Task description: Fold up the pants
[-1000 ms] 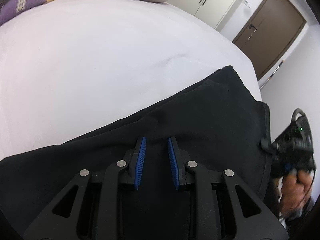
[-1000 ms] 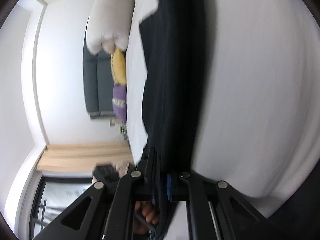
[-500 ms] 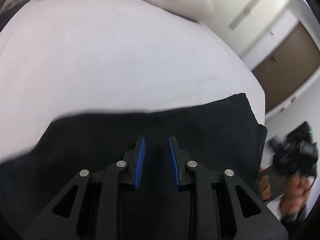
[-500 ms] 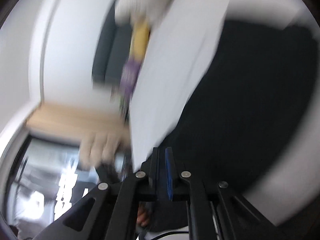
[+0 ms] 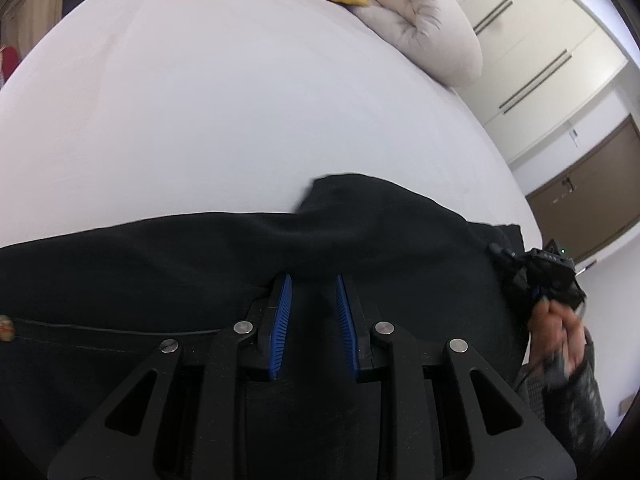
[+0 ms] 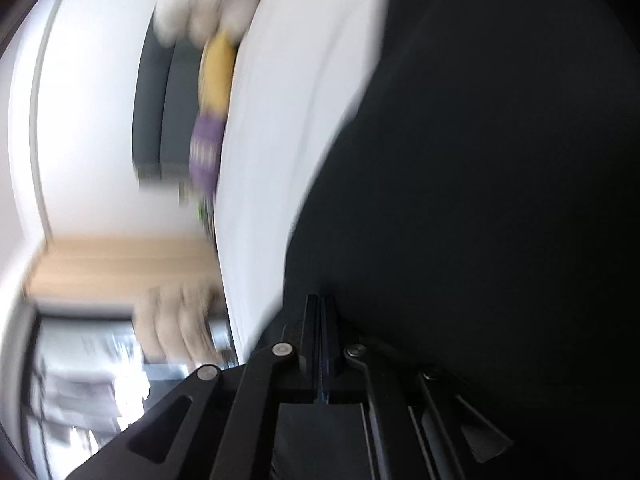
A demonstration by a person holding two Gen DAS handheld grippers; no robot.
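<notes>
Bed first – white, with black pants lying across its near edge. Left gripper holds cloth between slightly parted fingers; right gripper is pinched fully together on fabric. Risk – a thin pinch slipping, letting the fold collapse unevenly.
</notes>
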